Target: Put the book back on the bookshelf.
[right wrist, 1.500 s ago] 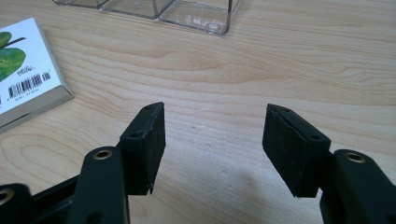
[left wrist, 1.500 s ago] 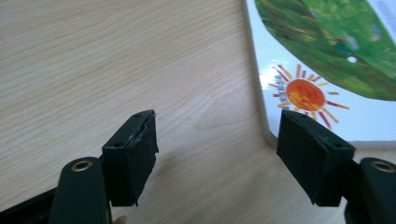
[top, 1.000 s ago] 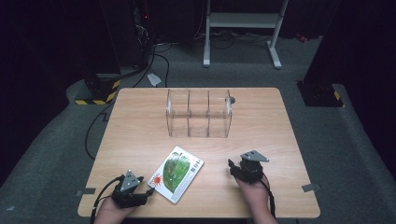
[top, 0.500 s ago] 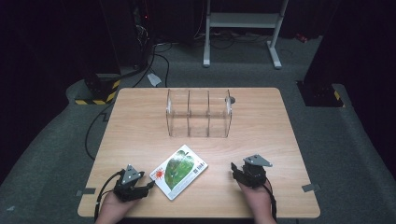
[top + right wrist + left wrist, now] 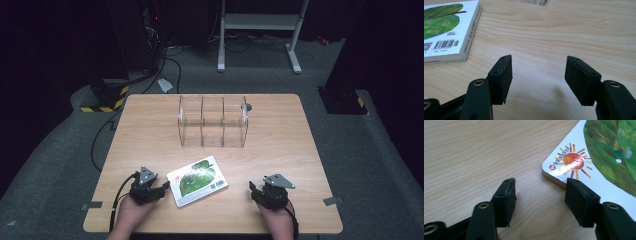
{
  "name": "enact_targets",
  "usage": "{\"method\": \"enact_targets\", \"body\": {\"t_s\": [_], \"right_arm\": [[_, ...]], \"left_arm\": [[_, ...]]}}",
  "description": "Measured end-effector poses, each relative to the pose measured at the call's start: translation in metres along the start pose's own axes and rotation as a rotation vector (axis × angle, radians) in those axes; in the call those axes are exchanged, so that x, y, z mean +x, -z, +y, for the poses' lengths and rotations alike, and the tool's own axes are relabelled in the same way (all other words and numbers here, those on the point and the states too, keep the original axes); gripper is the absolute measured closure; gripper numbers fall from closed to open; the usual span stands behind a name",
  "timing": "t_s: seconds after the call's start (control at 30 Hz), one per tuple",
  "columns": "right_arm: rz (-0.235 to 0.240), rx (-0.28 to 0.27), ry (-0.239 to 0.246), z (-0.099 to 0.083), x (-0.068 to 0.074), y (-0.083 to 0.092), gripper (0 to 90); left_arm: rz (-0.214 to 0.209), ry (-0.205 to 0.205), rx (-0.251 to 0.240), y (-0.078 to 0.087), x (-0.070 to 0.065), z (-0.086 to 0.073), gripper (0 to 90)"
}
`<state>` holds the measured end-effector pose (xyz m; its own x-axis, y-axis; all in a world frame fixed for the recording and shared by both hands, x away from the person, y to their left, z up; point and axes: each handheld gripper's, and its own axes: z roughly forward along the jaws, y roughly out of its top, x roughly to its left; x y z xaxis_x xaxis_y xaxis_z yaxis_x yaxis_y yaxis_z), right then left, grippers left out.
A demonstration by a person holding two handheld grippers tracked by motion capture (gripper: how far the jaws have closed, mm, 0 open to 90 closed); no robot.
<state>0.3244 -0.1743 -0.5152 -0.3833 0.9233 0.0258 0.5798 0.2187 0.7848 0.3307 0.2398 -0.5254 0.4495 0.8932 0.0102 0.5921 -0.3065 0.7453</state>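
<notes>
A white board book [image 5: 197, 180] with a green leaf and an orange sun on its cover lies flat on the wooden table [image 5: 150, 130], near the front edge. My left gripper [image 5: 164, 187] is open just left of the book. In the left gripper view the book's sun corner [image 5: 566, 162] sits just ahead of my left gripper [image 5: 540, 192], and one jaw is against the book's edge. My right gripper [image 5: 252, 188] is open over bare wood to the right of the book. In the right gripper view the book's barcode corner [image 5: 446, 45] lies to the left of my right gripper [image 5: 539, 75].
A clear acrylic organizer [image 5: 212, 120] with three compartments stands at the table's middle back, a small dark round thing [image 5: 247, 106] at its right far corner. Cables and a black-and-yellow block [image 5: 102, 100] lie on the floor at the left.
My right gripper has drawn back toward the near edge. My left gripper has moved right, up to the book, and the book has shifted slightly right.
</notes>
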Motion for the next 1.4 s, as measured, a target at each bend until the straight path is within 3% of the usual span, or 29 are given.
{"method": "enact_targets", "body": {"t_s": [0.2, 0.27, 0.4, 0.5, 0.67, 0.77, 0.87, 0.9, 1.17, 1.33, 1.4], "right_arm": [[0.003, -0.002, 0.004, -0.003, -0.001, 0.003, 39.6], [-0.003, -0.013, 0.001, -0.003, -0.001, 0.005, 39.5], [0.007, -0.016, -0.002, -0.002, 0.001, 0.007, 41.0], [0.004, -0.036, 0.019, -0.001, 0.004, 0.009, 42.6], [0.027, -0.044, 0.032, 0.005, 0.011, 0.005, 44.2], [0.042, -0.043, 0.049, 0.01, 0.017, -0.001, 44.0], [0.052, -0.043, 0.045, 0.012, 0.022, -0.003, 43.9], [0.054, -0.04, 0.05, 0.013, 0.023, -0.004, 43.7], [0.088, -0.03, 0.058, 0.023, 0.043, -0.01, 40.3], [0.123, -0.021, 0.09, 0.028, 0.057, -0.018, 39.4], [0.143, -0.012, 0.098, 0.029, 0.065, -0.024, 38.0]], "left_arm": [[0.035, 0.007, -0.01, -0.007, -0.001, 0.006, 43.9], [0.078, 0.0, -0.01, -0.005, -0.001, 0.005, 45.5], [0.081, 0.05, -0.046, 0.003, 0.005, 0.002, 49.5], [0.061, 0.082, -0.065, 0.01, 0.007, 0.001, 49.7], [0.033, 0.065, -0.074, 0.016, -0.001, 0.005, 46.2], [0.037, 0.007, -0.077, 0.016, -0.01, 0.005, 45.1], [0.027, -0.011, -0.079, 0.016, -0.015, 0.005, 44.4], [0.006, -0.013, -0.081, 0.017, -0.016, 0.005, 44.5], [-0.09, 0.028, -0.062, 0.012, -0.025, 0.006, 45.4], [-0.102, 0.049, -0.069, 0.011, -0.034, 0.007, 43.7], [-0.103, 0.025, -0.054, 0.005, -0.039, 0.007, 42.2]]}}
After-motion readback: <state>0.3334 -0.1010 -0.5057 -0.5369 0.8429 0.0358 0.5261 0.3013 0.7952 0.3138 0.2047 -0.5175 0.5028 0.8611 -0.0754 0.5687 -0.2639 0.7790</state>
